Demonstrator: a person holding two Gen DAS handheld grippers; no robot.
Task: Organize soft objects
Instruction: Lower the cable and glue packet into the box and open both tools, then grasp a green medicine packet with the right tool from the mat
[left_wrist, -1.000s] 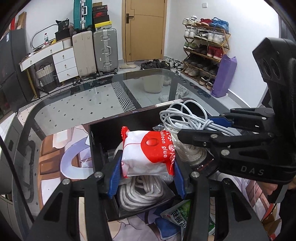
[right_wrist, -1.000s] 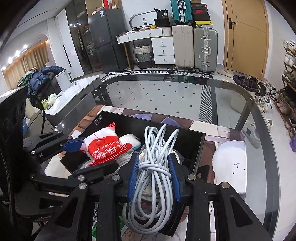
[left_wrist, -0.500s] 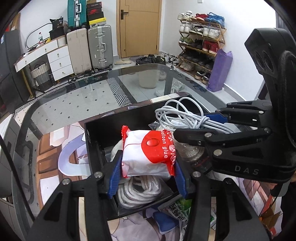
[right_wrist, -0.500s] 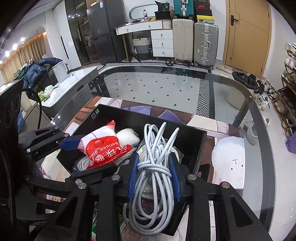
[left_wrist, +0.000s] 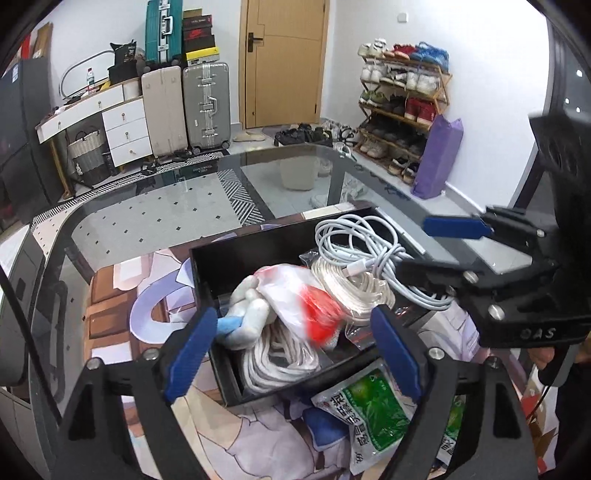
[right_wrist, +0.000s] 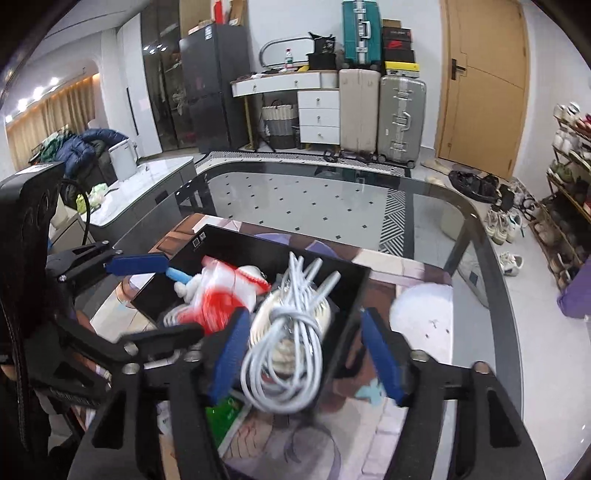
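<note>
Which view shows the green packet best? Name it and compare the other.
The left wrist view. There the green packet lies flat on the printed mat, just outside the black box, its leaf print and lettering clear. In the right wrist view only a blurred green corner shows beside a gripper finger.

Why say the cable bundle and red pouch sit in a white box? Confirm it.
Wrong only on colour: the box is black, as the right wrist view shows. The cable bundle and red pouch do sit in it.
</note>
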